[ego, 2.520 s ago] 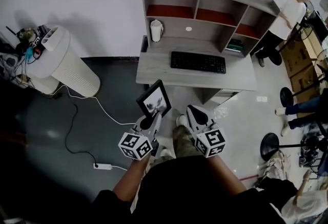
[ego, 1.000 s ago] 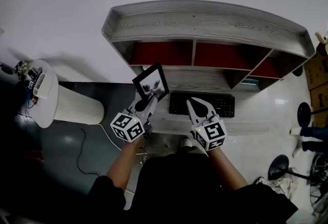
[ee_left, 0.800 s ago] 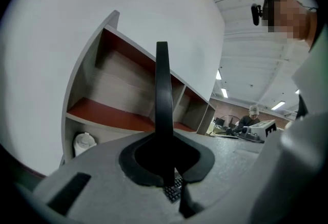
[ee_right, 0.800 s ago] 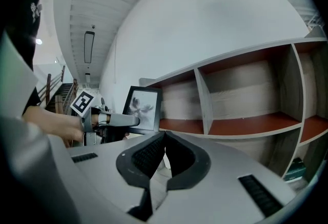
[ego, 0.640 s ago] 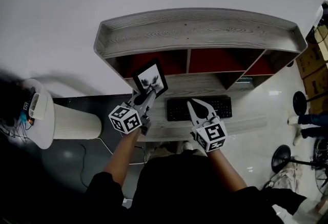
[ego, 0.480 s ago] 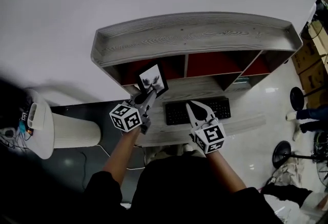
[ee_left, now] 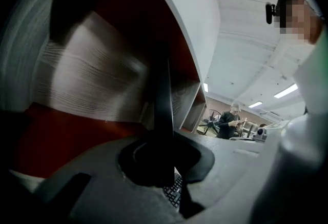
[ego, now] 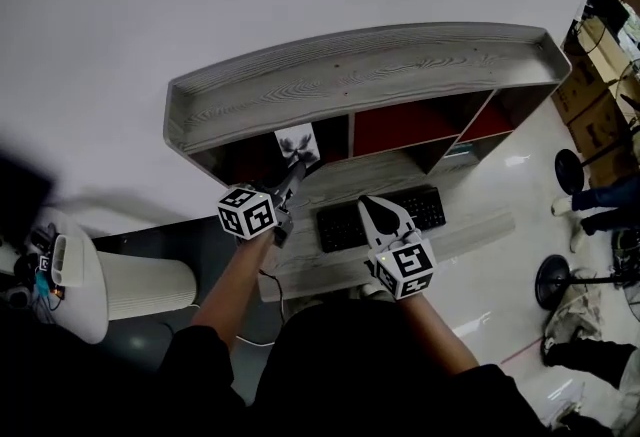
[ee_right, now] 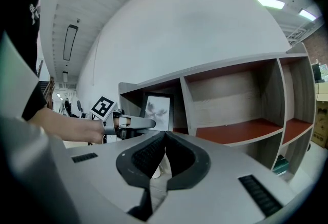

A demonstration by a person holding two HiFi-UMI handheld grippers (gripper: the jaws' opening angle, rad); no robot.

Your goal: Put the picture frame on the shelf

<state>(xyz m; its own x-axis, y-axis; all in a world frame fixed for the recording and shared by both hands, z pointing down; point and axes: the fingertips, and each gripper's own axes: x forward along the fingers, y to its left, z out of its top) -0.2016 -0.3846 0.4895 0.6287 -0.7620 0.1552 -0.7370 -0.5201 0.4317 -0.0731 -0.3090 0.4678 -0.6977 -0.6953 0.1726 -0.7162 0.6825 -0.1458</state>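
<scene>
The shelf unit (ego: 350, 75) spans the upper middle of the head view, at the back of the desk (ego: 475, 228). The picture frame (ego: 297, 143) is in the unit's leftmost compartment, with the left gripper (ego: 296, 169) just below it, at its lower edge. The keyboard (ego: 390, 213) lies on the desk at centre, and the right gripper (ego: 366, 201) is over it (towards its left part). A tall cylinder (ego: 130, 285) stands at lower left, and a stool (ego: 555, 282) at the right edge.

I'm looking at an office workroom: a bench (ego: 470, 230) is carrying a keyboard (ego: 428, 208) under a shelf (ego: 350, 70), boxes (ego: 580, 90) are sitting by stools (ego: 567, 170), and a person (ee_left: 228, 121) is handling something under strip lights (ee_left: 287, 90).
</scene>
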